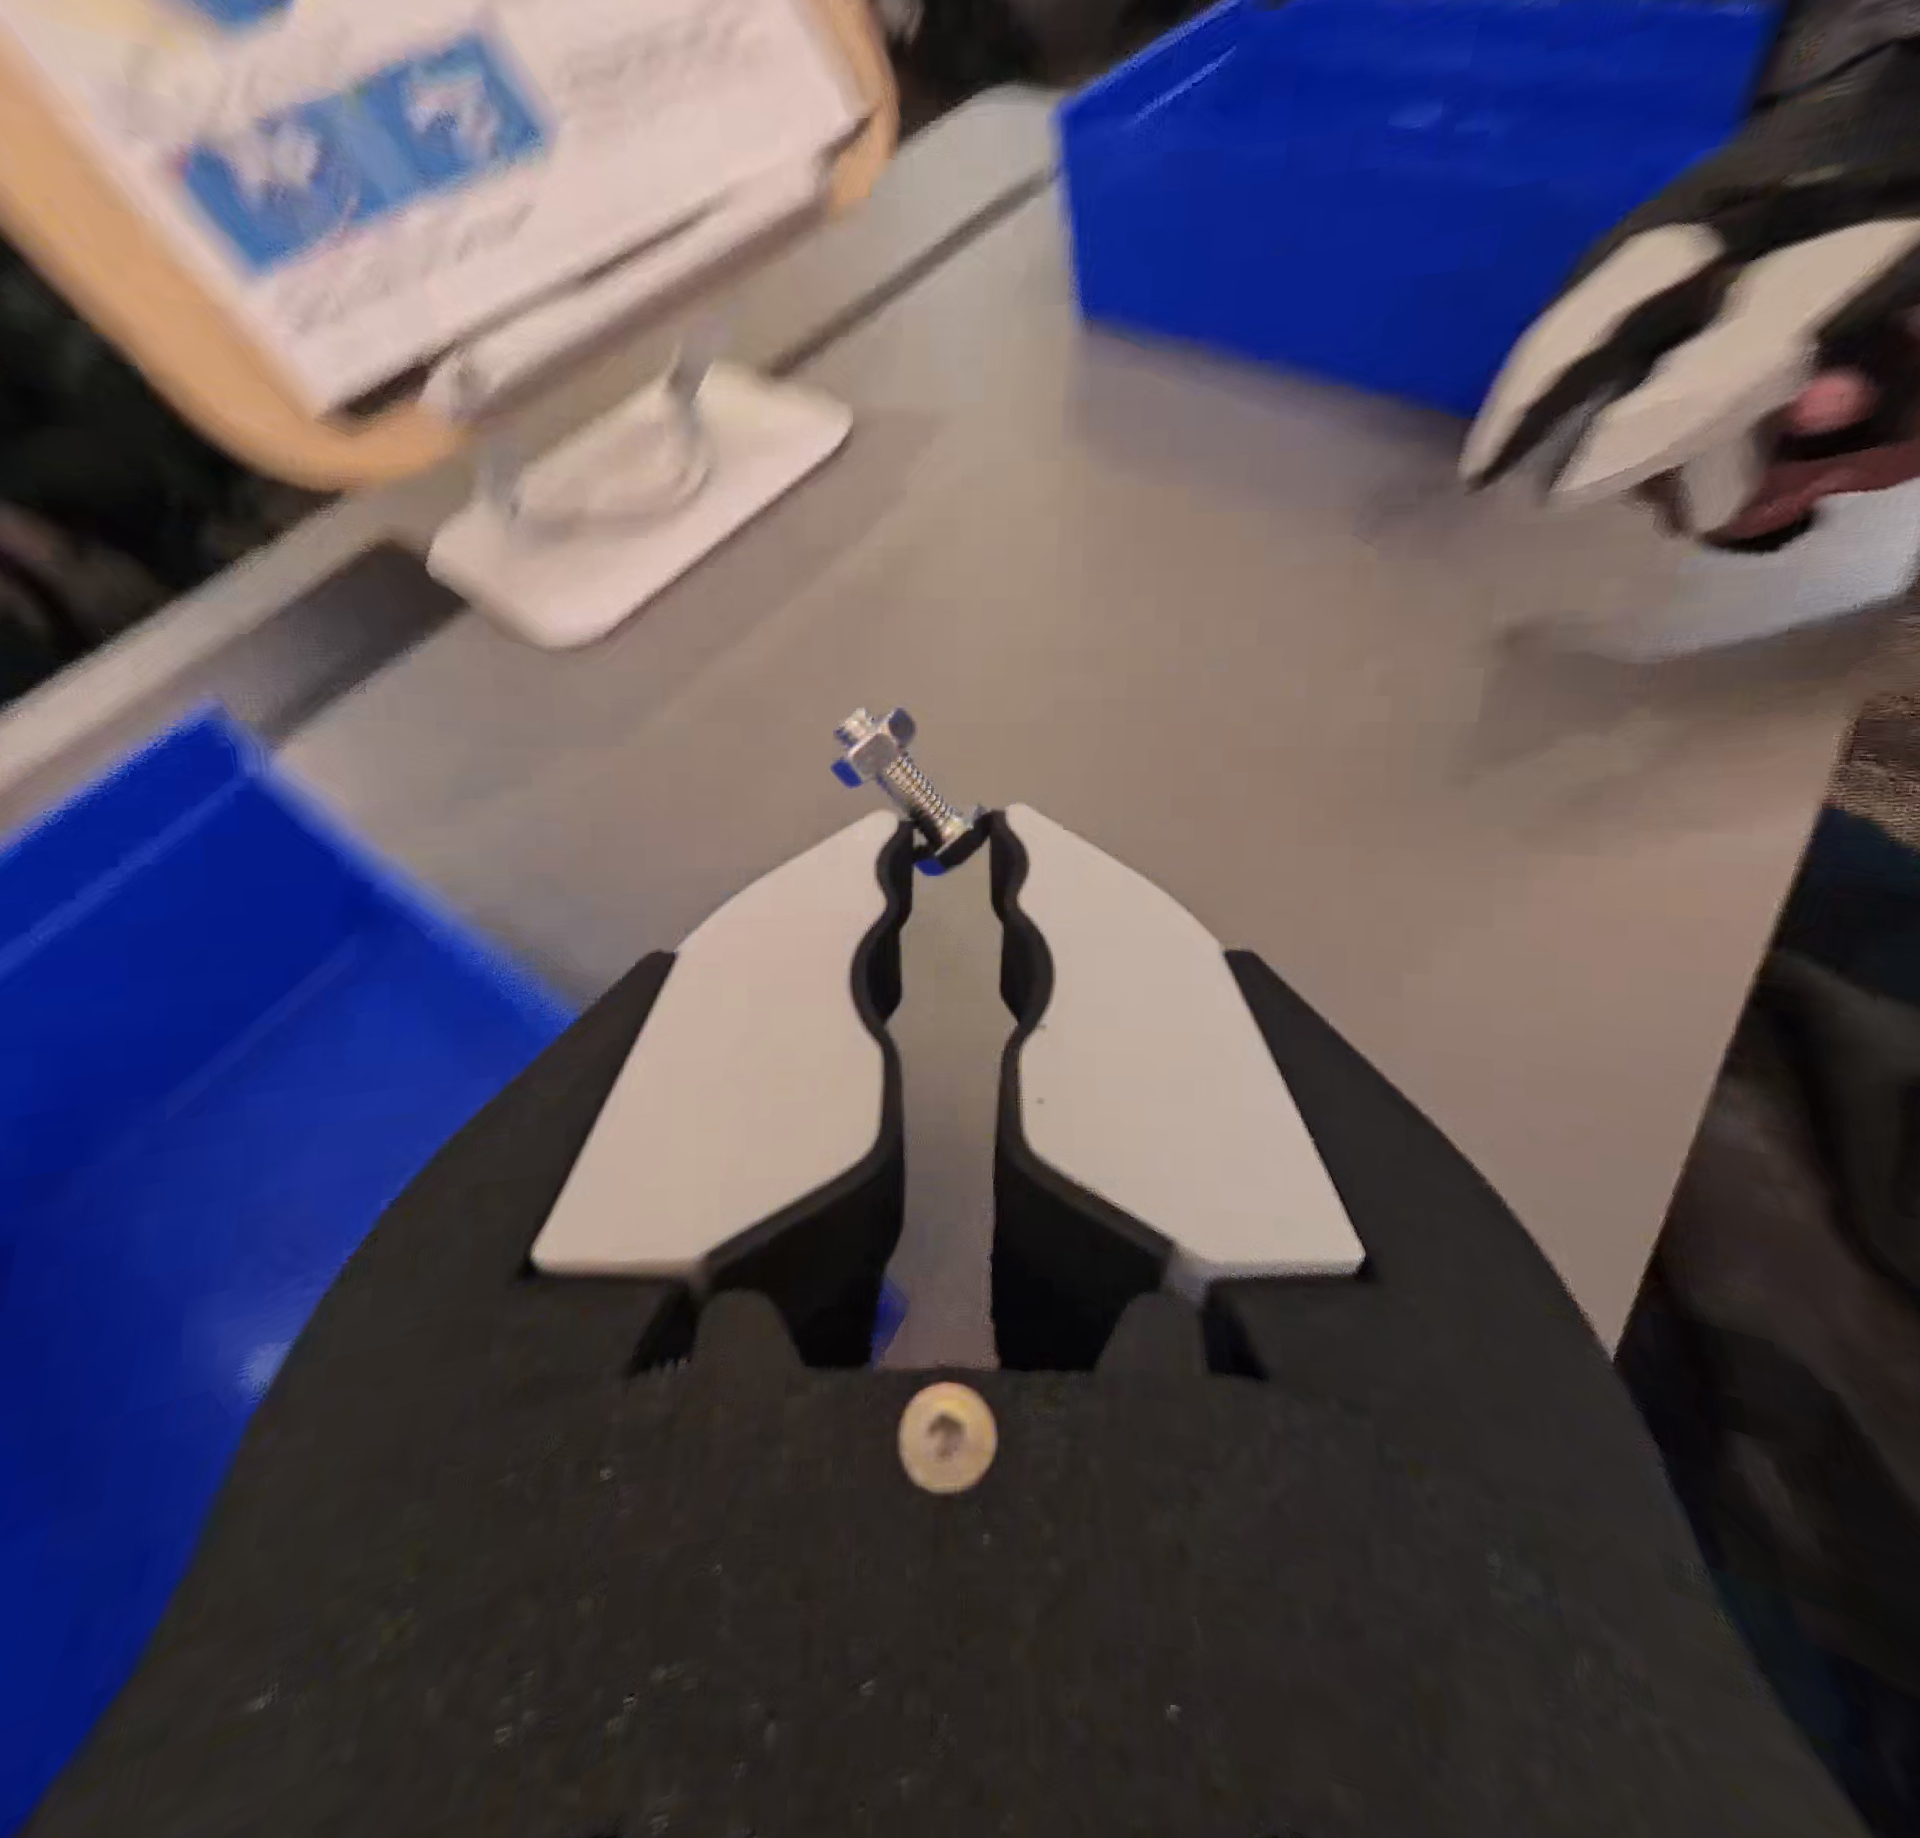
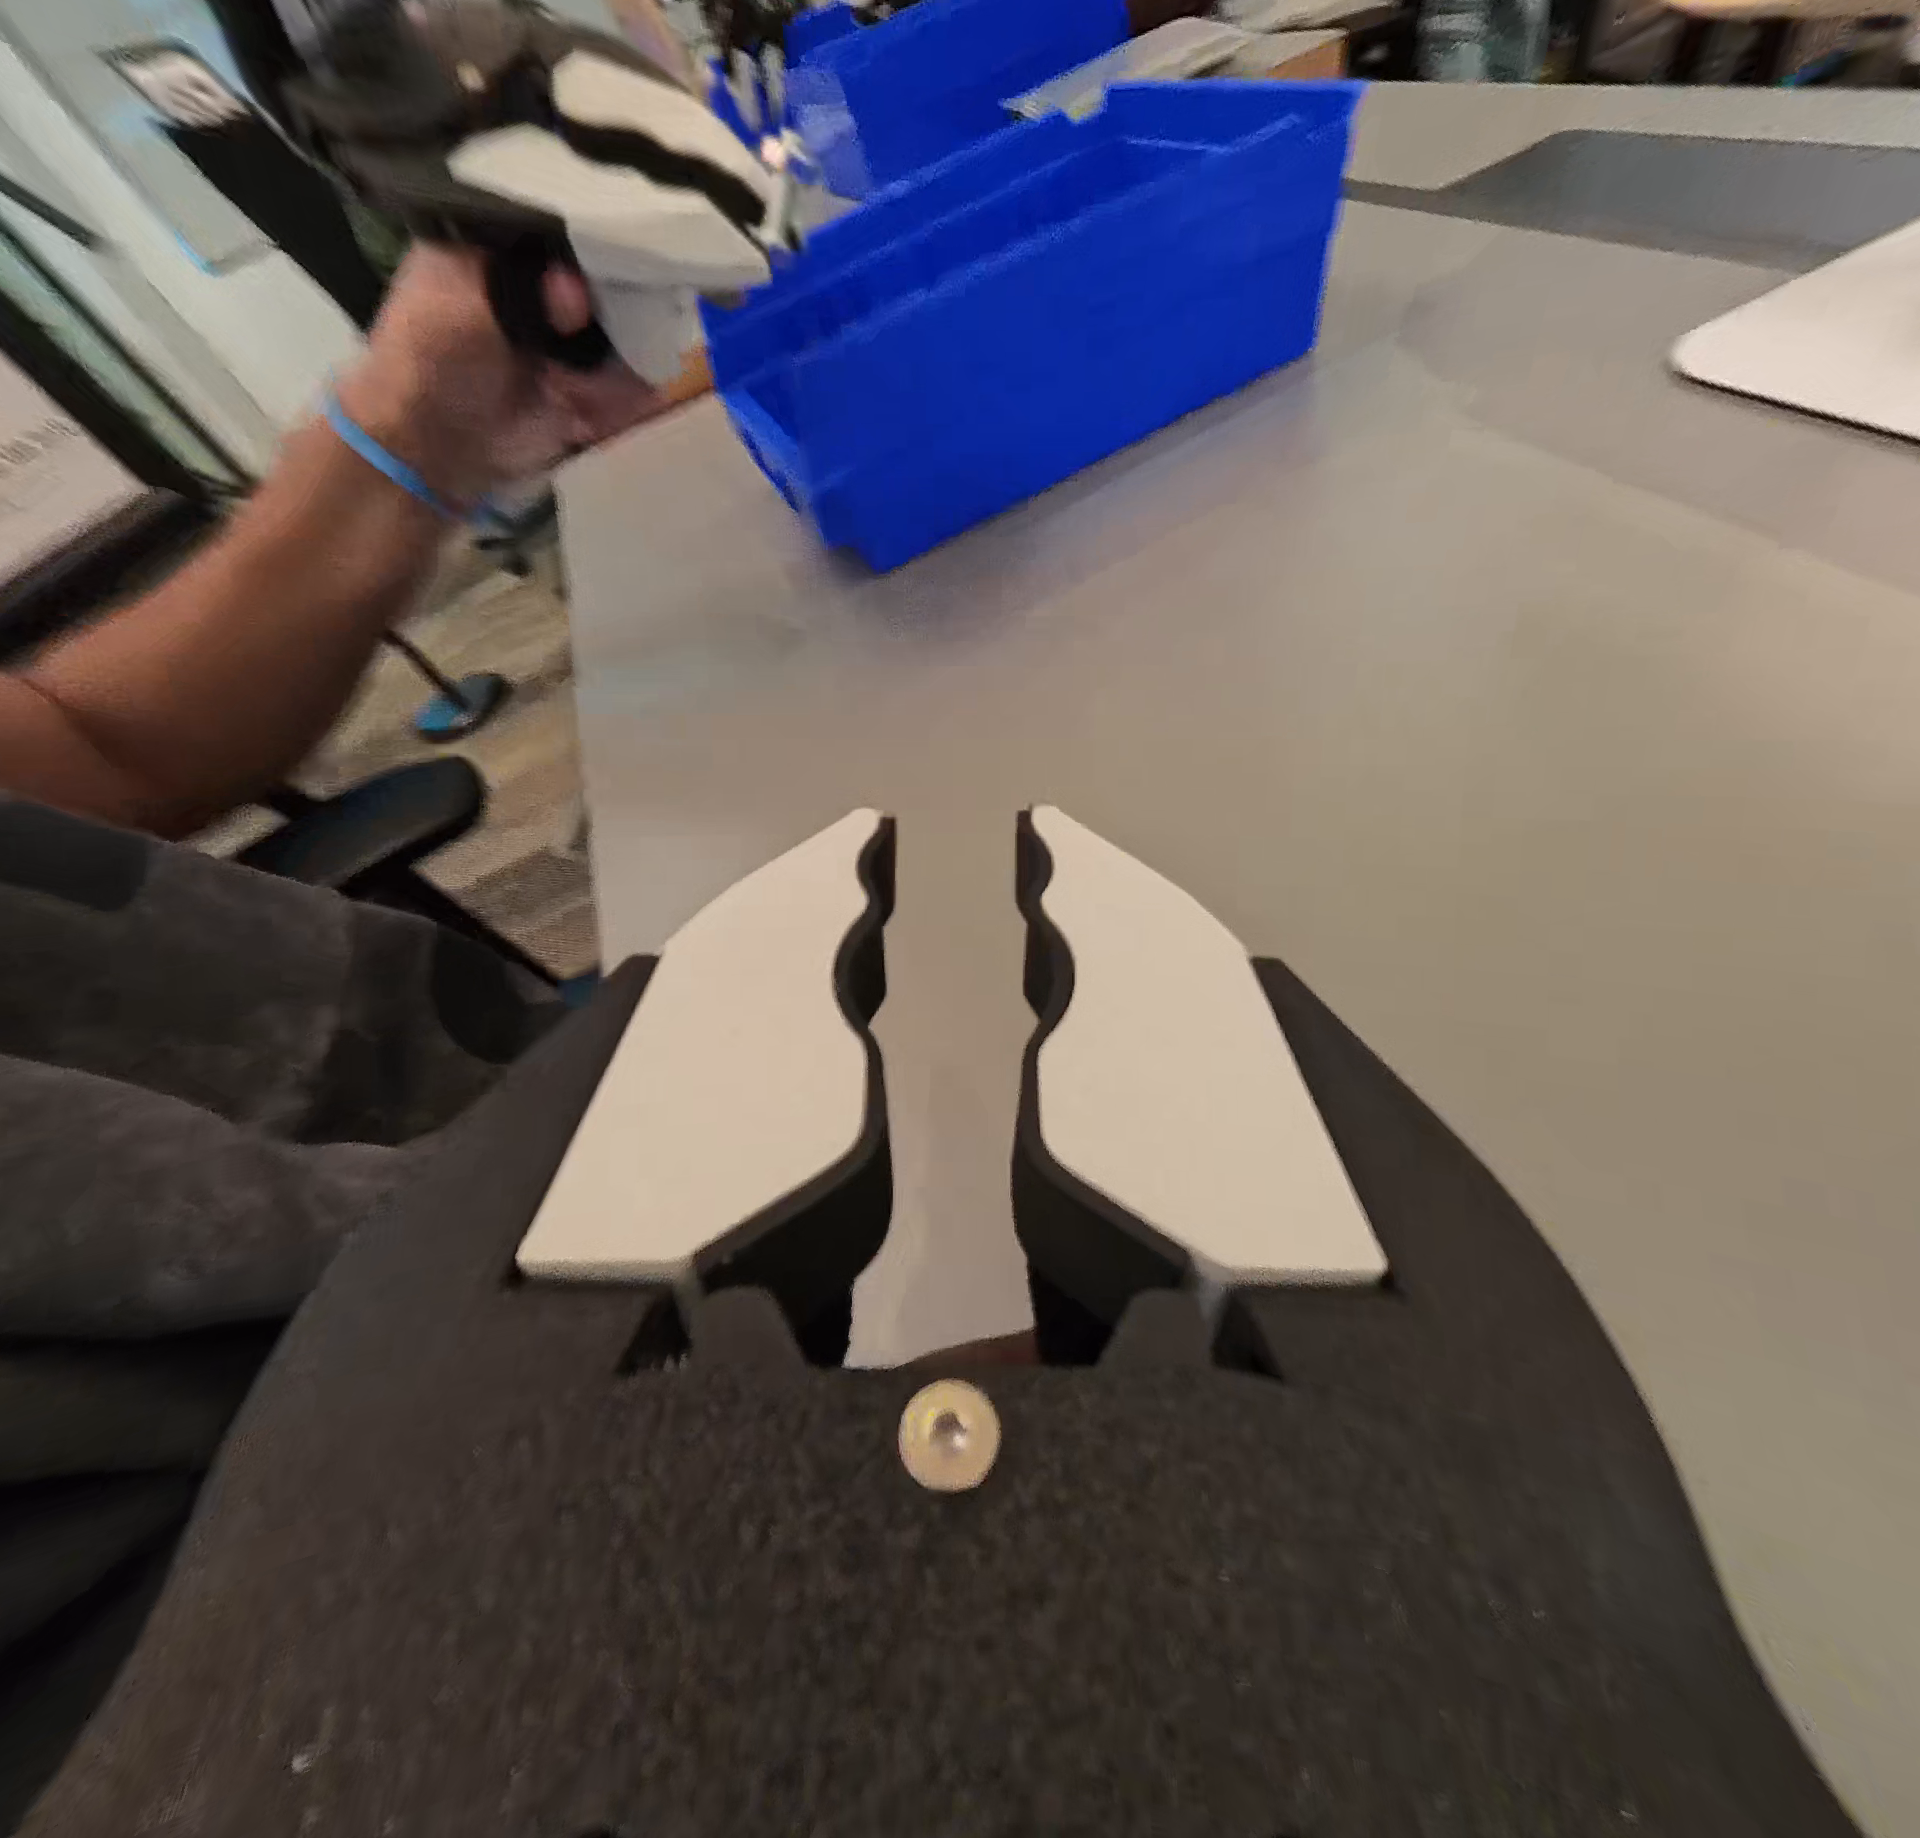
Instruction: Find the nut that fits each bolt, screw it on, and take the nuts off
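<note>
In the left wrist view my left gripper (image 1: 951,827) is shut on the head end of a small silver bolt (image 1: 920,796). The bolt juts forward and up to the left, with a silver nut (image 1: 871,749) near its far end, held above the grey table (image 1: 1143,645). In the right wrist view my right gripper (image 2: 958,827) is empty with its jaws a little apart, low over the table (image 2: 1351,749). The left gripper (image 2: 769,199) shows there blurred at the upper left, holding the bolt over a blue bin (image 2: 1039,354). The right gripper (image 1: 1538,438) shows blurred at the right of the left wrist view.
One blue bin (image 1: 156,1009) sits at the table's near left and another (image 1: 1351,209) at the back right. A white stand base (image 1: 644,510) carries a board with papers behind it. The table's edge (image 2: 571,697) runs along the left, with a chair beside it. About 20 centimetres separates my left fingertips from my right.
</note>
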A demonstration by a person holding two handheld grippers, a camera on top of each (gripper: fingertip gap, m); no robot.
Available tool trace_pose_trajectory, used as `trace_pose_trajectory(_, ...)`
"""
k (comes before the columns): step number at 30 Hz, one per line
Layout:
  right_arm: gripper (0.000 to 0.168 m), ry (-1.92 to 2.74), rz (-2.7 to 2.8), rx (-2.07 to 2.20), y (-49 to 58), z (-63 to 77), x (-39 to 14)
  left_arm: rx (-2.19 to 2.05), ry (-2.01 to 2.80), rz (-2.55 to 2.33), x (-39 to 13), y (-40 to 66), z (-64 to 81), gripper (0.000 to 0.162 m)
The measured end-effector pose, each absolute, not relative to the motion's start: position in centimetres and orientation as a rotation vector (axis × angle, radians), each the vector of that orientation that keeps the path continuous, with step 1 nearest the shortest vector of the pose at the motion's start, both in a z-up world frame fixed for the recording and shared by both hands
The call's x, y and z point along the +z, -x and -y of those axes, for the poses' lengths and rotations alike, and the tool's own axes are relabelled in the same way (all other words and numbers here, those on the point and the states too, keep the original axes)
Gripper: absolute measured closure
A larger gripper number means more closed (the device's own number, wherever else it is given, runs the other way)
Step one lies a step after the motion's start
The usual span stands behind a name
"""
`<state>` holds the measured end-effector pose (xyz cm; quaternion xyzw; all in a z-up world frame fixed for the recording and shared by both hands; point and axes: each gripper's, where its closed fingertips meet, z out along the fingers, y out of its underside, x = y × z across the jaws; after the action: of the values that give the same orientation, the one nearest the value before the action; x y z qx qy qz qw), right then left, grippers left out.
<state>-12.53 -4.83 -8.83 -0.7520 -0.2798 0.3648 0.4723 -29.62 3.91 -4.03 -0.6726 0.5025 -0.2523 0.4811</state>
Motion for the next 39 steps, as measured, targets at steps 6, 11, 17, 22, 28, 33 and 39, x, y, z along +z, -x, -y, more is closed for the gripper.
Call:
trace_pose_trajectory(6,0.134,1.683,0.634,1.240,14.7,1.8,-2.3,-0.703,1.348,-1.365,-2.7,20.0,0.3,0.149)
trace_pose_trajectory(11,0.122,1.609,0.623,1.310,17.5,1.7,-1.8,-0.869,1.306,-1.401,-3.7,17.2,3.4,0.149)
trace_pose_trajectory(17,0.125,1.602,0.582,1.276,17.1,1.6,-2.7,-0.913,1.307,-1.404,-3.7,16.9,4.5,0.149)
trace_pose_trajectory(22,0.132,1.593,0.531,1.349,15.5,1.9,-2.6,-0.915,1.298,-1.368,-3.1,17.7,4.2,0.149)
trace_pose_trajectory(28,0.130,1.599,0.613,1.302,18.1,2.6,-2.3,-0.920,1.276,-1.386,-3.1,17.6,5.1,0.149)
trace_pose_trajectory(33,0.134,1.609,0.513,1.394,16.1,1.8,-3.7,-0.915,1.264,-1.374,-2.7,18.1,5.1,0.149)
trace_pose_trajectory(39,0.130,1.562,0.615,1.406,18.6,3.2,-1.7,-0.902,1.284,-1.400,-3.8,17.9,5.1,0.149)
